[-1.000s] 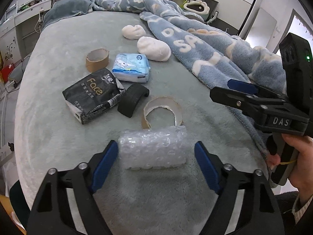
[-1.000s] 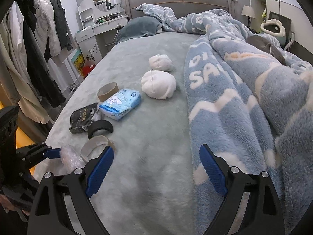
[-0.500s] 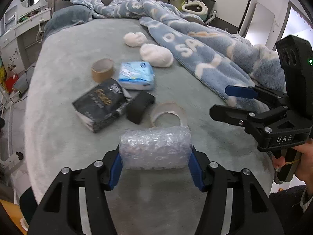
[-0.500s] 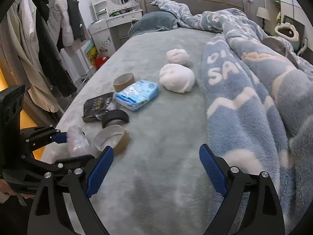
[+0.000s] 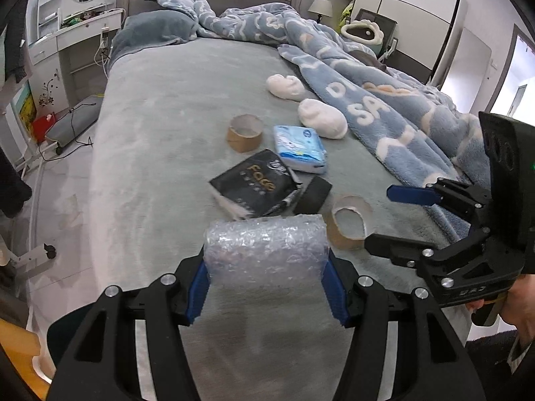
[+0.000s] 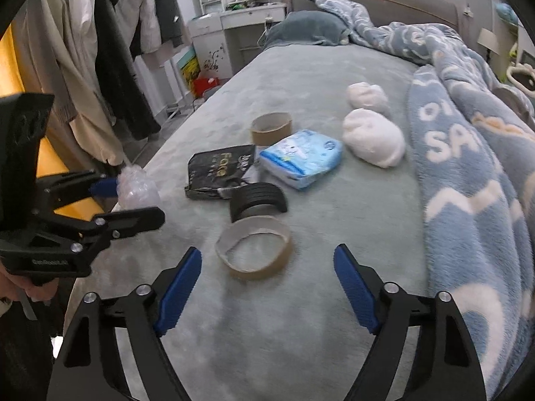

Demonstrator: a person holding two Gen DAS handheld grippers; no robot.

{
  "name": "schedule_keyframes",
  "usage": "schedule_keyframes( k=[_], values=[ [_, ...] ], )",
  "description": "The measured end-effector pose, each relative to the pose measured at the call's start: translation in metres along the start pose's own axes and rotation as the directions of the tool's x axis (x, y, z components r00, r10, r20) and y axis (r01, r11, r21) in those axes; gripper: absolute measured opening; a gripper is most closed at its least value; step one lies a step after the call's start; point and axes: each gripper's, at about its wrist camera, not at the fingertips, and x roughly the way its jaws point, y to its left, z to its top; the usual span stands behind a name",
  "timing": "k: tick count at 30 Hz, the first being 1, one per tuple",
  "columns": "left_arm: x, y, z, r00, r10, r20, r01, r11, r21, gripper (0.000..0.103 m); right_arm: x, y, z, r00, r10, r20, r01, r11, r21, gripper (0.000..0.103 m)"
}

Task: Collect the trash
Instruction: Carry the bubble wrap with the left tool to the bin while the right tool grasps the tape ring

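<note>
My left gripper (image 5: pixel 265 280) is shut on a roll of clear bubble wrap (image 5: pixel 265 247), held a little above the grey bed (image 5: pixel 174 127). The right wrist view shows that left gripper (image 6: pixel 133 200) and the bubble wrap (image 6: pixel 137 187) at the bed's left edge. My right gripper (image 6: pixel 267 287) hovers with its jaws closing. Its pads touch nothing. An empty tape ring (image 6: pixel 254 250) lies just ahead of its fingertips. A black tape roll (image 6: pixel 257 200), a black "Face" pack (image 6: pixel 217 167), a blue tissue pack (image 6: pixel 301 157) and a cardboard core (image 6: pixel 271 127) lie beyond.
Two white sock balls (image 5: pixel 321 122) lie beside a rumpled blue blanket (image 5: pixel 384 110) that covers the bed's right side. Clothes hang on a rack (image 6: pixel 110 67) left of the bed. A white dresser (image 6: pixel 247 30) stands by the headboard.
The left gripper closed on the bubble wrap and lifted it off the bed. The right gripper swung left towards the empty tape ring, and its jaws narrowed.
</note>
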Motion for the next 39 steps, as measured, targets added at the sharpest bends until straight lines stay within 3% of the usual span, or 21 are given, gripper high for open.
schedule_keyframes(
  k=[10, 14, 17, 21, 24, 27, 33, 39],
  values=[
    [-0.021, 0.038, -0.001, 1.000, 0.024, 0.017, -0.023, 0.998, -0.056, 0.062, 0.033, 0.015, 0.008, 0.995, -0.027, -0.099, 0.027, 1.000, -0.003, 0.069],
    [-0.030, 0.053, -0.001, 0.999, 0.033, 0.026, -0.031, 0.996, -0.082, 0.062, 0.038, 0.011, 0.014, 0.992, -0.047, -0.118, 0.053, 0.998, 0.046, 0.053],
    [-0.037, 0.066, -0.003, 0.999, 0.046, 0.028, -0.043, 0.994, -0.098, 0.062, 0.037, 0.007, 0.016, 0.992, -0.057, -0.112, 0.066, 0.995, 0.077, 0.051],
    [-0.045, 0.086, -0.005, 0.997, 0.067, 0.026, -0.063, 0.990, -0.130, 0.062, 0.034, 0.007, 0.023, 0.985, -0.138, -0.102, 0.147, 0.986, 0.085, 0.051],
    [-0.049, 0.101, -0.008, 0.996, 0.090, 0.012, -0.088, 0.984, -0.155, 0.062, 0.032, 0.008, 0.026, 0.959, -0.262, -0.110, 0.269, 0.961, 0.059, 0.051],
    [-0.052, 0.117, -0.013, 0.992, 0.122, -0.010, -0.122, 0.978, -0.172, 0.062, 0.027, 0.004, 0.031, 0.948, -0.308, -0.087, 0.315, 0.944, 0.095, 0.051],
    [-0.052, 0.144, -0.025, 0.982, 0.171, -0.079, -0.184, 0.963, -0.199, 0.062, 0.021, 0.021, 0.051, 0.942, -0.336, 0.017, 0.332, 0.938, 0.102, 0.051],
    [-0.048, 0.175, -0.041, 0.967, 0.191, -0.168, -0.229, 0.942, -0.244, 0.062, 0.028, 0.054, 0.072, 0.961, -0.263, 0.091, 0.258, 0.964, 0.059, 0.051]
  ],
)
